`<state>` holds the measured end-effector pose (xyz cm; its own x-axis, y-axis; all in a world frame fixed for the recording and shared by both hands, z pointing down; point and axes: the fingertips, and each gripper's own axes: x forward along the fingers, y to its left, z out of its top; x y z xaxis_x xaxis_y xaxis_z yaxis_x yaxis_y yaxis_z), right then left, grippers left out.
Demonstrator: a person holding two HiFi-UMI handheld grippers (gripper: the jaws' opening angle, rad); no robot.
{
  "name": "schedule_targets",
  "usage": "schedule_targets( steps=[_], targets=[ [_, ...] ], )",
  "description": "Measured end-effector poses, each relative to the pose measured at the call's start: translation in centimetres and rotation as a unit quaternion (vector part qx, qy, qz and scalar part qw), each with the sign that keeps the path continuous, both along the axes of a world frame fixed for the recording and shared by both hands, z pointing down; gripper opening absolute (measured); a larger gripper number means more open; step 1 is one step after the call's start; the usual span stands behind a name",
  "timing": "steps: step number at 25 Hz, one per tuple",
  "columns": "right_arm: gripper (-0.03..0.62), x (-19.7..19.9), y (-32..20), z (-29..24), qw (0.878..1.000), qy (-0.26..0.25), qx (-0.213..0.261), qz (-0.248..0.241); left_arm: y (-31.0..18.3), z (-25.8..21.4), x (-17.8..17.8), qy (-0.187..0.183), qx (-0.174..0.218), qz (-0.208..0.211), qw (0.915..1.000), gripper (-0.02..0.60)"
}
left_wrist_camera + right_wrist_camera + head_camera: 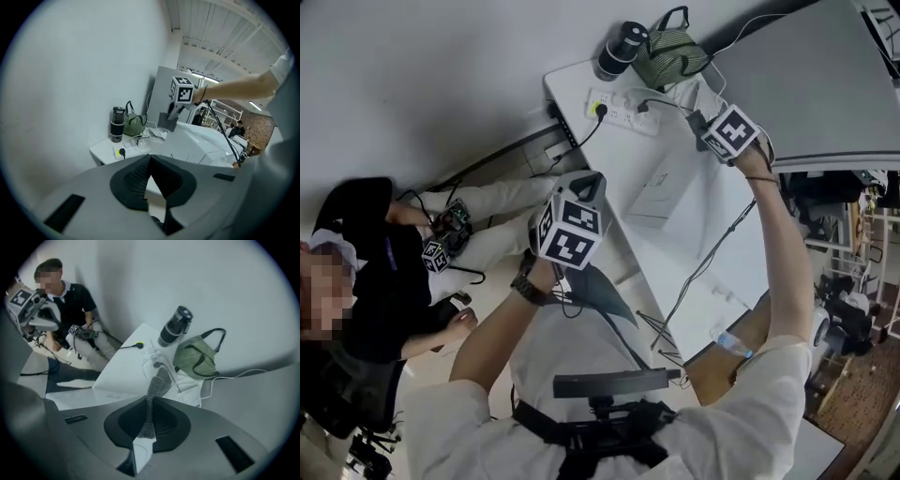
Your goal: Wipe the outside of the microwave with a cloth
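Bench by wall: right tongs grip cloth above microwave; left tongs closed, empty. Wipe seemingly unstarted; next, press cloth down.

A white table stands against the wall. On it lie a power strip, a dark bottle and a green bag

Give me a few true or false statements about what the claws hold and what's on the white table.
The right claw is shut on a grey cloth: true.
The left claw grips a cloth too: false; it is shut on nothing.
The black bottle stands beside the green bag: true.
Nothing is plugged into the power strip: false; a black plug sits in it.
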<state>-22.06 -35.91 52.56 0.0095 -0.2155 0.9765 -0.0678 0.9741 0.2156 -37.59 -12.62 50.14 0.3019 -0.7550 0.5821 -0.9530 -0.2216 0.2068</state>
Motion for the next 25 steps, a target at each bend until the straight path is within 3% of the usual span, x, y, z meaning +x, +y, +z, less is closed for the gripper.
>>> schedule_targets(
  steps=[4,10,15,19,25],
  targets=[
    [0.005,0.0,5.7,2.9,0.995,0.045,-0.059,-0.064,-1.2,0.7,0.0,0.003,-0.001,-0.001,1.0000,0.040],
    [0.005,-2.9,17.2,3.6,0.978,0.020,-0.139,-0.156,-2.1,1.7,0.5,0.015,-0.001,0.000,0.9999,0.040],
    [0.005,-3.6,23.8,4.2,0.961,0.009,-0.209,-0.182,-2.5,2.3,0.7,0.026,-0.006,-0.008,0.9996,0.040],
    [0.005,-4.4,21.7,4.5,0.969,-0.013,-0.181,-0.166,-2.2,2.9,0.9,0.026,-0.007,-0.013,0.9996,0.040],
    [0.003,-3.1,7.7,5.4,0.996,-0.004,-0.049,-0.071,-2.8,3.5,0.7,0.025,-0.012,-0.024,0.9993,0.040]
  ],
)
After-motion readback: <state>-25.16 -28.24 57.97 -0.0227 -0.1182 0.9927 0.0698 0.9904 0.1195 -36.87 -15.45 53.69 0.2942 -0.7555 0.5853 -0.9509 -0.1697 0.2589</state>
